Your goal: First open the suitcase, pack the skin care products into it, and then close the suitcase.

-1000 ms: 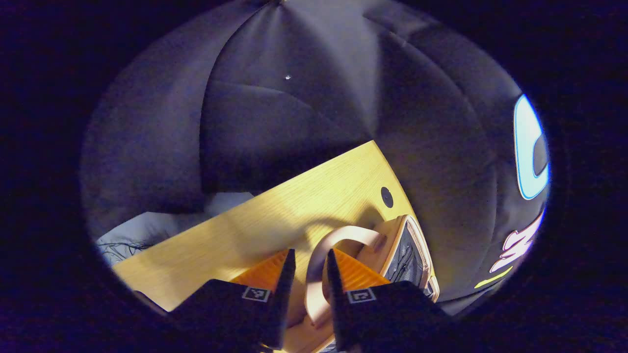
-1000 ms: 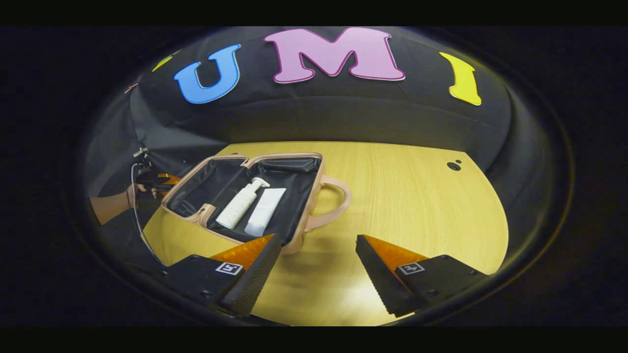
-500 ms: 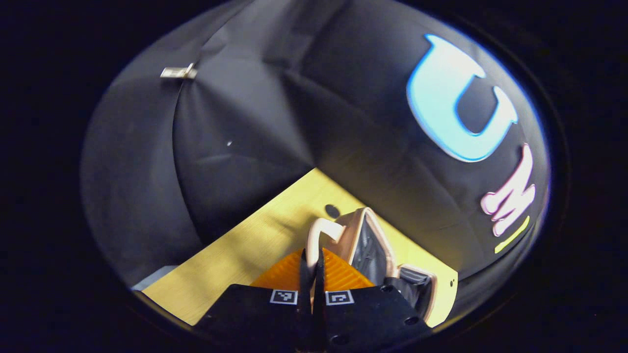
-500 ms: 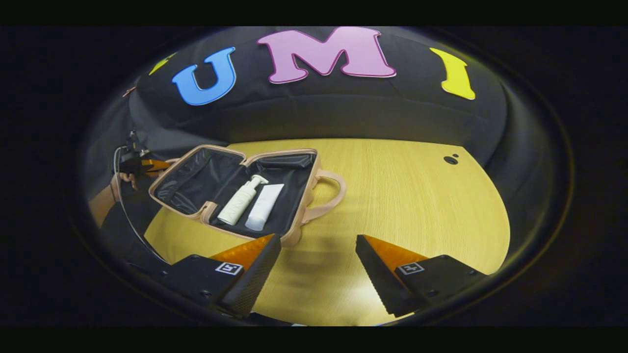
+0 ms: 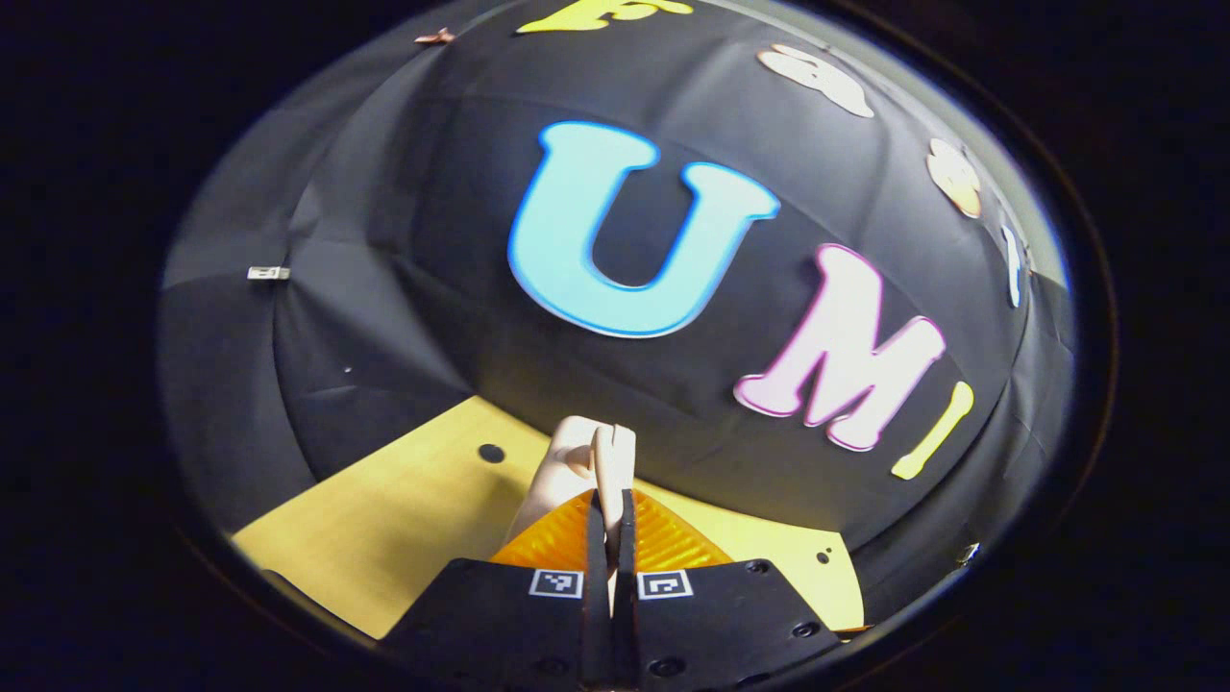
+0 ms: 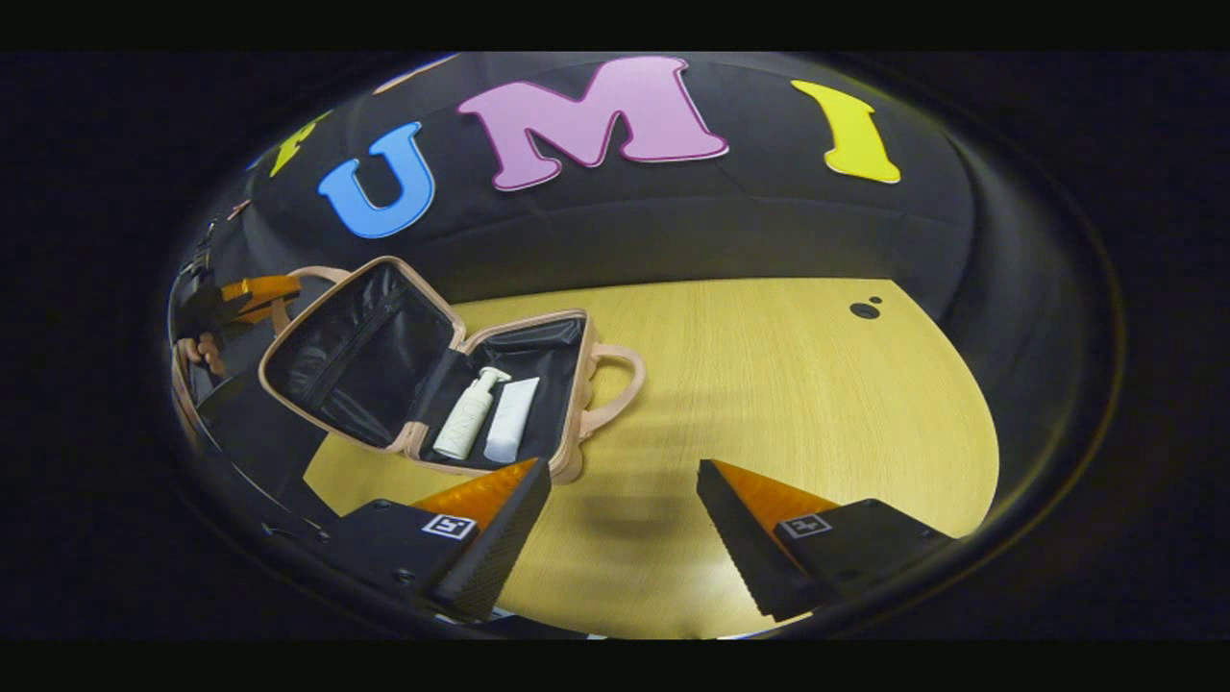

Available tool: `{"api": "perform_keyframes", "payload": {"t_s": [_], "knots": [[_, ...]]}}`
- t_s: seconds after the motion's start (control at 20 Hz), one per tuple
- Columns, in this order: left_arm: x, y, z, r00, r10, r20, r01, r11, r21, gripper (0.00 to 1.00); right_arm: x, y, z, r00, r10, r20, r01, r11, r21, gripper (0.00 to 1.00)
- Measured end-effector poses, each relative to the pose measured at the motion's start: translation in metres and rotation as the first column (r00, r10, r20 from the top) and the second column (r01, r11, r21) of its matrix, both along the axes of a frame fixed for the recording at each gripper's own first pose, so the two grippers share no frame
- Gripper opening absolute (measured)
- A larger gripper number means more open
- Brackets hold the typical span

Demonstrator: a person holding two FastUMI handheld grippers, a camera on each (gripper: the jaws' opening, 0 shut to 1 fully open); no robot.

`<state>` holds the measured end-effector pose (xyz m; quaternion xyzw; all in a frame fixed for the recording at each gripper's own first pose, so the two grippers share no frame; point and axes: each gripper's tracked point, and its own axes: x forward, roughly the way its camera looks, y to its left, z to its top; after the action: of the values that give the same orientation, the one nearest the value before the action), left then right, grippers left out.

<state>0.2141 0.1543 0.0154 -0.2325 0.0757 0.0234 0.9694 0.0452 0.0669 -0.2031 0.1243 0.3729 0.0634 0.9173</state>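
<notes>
Black cloth is backing a pale wooden surface (image 6: 769, 404) that is carrying a pink suitcase (image 6: 577, 384) near its left side in the right gripper view. Its base is lying flat on the surface with 2 white skin care products inside: a pump bottle (image 6: 465, 415) and a tube (image 6: 510, 420), lying side by side and just touching or nearly so. The lid (image 6: 356, 351) is standing tilted up from the base at the hinge, its dark lining facing the camera. A pink handle (image 6: 615, 389) is sticking out from the base toward the middle of the surface.

At the far left of that view, the left hand-held gripper (image 6: 252, 291) is pinching the lid's own handle (image 6: 309, 276), with a hand (image 6: 197, 348) holding the tool below it. In the left gripper view, the same left hand-held gripper (image 5: 610, 519) is showing its 2 fingers pressed together on that pink handle (image 5: 588, 459), which is rising just beyond the tips.

The right hand-held gripper (image 6: 623, 500) is hanging over the near edge of the surface with its fingers spread wide and nothing between them, close beside the suitcase base.
</notes>
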Motion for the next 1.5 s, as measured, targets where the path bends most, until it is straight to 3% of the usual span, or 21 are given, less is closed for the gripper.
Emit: {"api": "perform_keyframes", "payload": {"t_s": [0.2, 0.35, 0.5, 0.65, 0.8, 0.85, 0.9, 0.95, 1.0, 1.05, 1.1, 1.2, 1.3, 1.4, 1.5], "knots": [[0.022, -0.110, -0.016, 0.991, -0.133, -0.012, 0.133, 0.991, -0.028, 0.06, -0.003, -0.031, 0.008, 1.000, 0.003, 0.024, -0.003, 1.000, 0.002, 0.98], [0.048, -0.183, -0.057, 0.974, -0.218, -0.063, 0.219, 0.976, 0.018, 0.06, -0.012, -0.056, 0.008, 1.000, -0.017, 0.022, 0.017, 1.000, -0.002, 0.98], [0.069, -0.247, -0.113, 0.936, -0.304, -0.178, 0.312, 0.950, 0.019, 0.10, -0.020, -0.079, 0.006, 0.999, -0.040, 0.009, 0.040, 0.999, 0.000, 0.98], [0.076, -0.278, -0.166, 0.899, -0.332, -0.285, 0.353, 0.935, 0.024, 0.14, -0.018, -0.094, 0.011, 0.997, -0.054, 0.059, 0.057, 0.997, -0.049, 0.98], [0.074, -0.292, -0.193, 0.869, -0.349, -0.350, 0.383, 0.923, 0.030, 0.19, -0.014, -0.097, 0.023, 0.991, -0.024, 0.130, 0.038, 0.993, -0.110, 0.98], [0.070, -0.294, -0.183, 0.877, -0.354, -0.324, 0.379, 0.925, 0.014, 0.22, -0.013, -0.096, 0.029, 0.989, -0.029, 0.148, 0.044, 0.994, -0.101, 0.98], [0.064, -0.298, -0.169, 0.888, -0.363, -0.281, 0.379, 0.926, 0.002, 0.41, -0.012, -0.095, 0.035, 0.986, -0.039, 0.161, 0.054, 0.995, -0.087, 0.98], [0.056, -0.299, -0.150, 0.896, -0.378, -0.233, 0.387, 0.922, -0.005, 0.39, -0.013, -0.093, 0.042, 0.984, -0.051, 0.171, 0.065, 0.995, -0.076, 0.98], [0.044, -0.294, -0.131, 0.901, -0.383, -0.202, 0.392, 0.920, 0.003, 0.73, -0.015, -0.090, 0.049, 0.981, -0.061, 0.182, 0.074, 0.995, -0.068, 0.98], [0.030, -0.285, -0.116, 0.911, -0.376, -0.171, 0.387, 0.922, 0.032, 0.79, -0.017, -0.088, 0.057, 0.977, -0.070, 0.201, 0.085, 0.994, -0.067, 0.97], [0.014, -0.270, -0.097, 0.925, -0.355, -0.133, 0.368, 0.926, 0.088, 0.93, -0.018, -0.088, 0.068, 0.968, -0.077, 0.237, 0.099, 0.991, -0.084, 0.97], [-0.019, -0.242, -0.064, 0.956, -0.288, -0.056, 0.293, 0.930, 0.223, 0.97, -0.022, -0.085, 0.097, 0.943, -0.085, 0.321, 0.132, 0.983, -0.129, 0.97], [-0.064, -0.212, -0.026, 0.975, -0.220, 0.031, 0.196, 0.915, 0.354, 0.96, -0.029, -0.068, 0.127, 0.917, -0.094, 0.389, 0.149, 0.982, -0.114, 0.98], [-0.115, -0.186, 0.008, 0.981, -0.171, 0.094, 0.118, 0.902, 0.416, 0.96, -0.042, -0.050, 0.159, 0.890, -0.100, 0.445, 0.158, 0.983, -0.095, 0.98], [-0.160, -0.184, 0.027, 0.972, -0.185, 0.141, 0.109, 0.898, 0.426, 0.96, -0.058, -0.037, 0.183, 0.875, -0.076, 0.477, 0.142, 0.985, -0.103, 0.97]]}}
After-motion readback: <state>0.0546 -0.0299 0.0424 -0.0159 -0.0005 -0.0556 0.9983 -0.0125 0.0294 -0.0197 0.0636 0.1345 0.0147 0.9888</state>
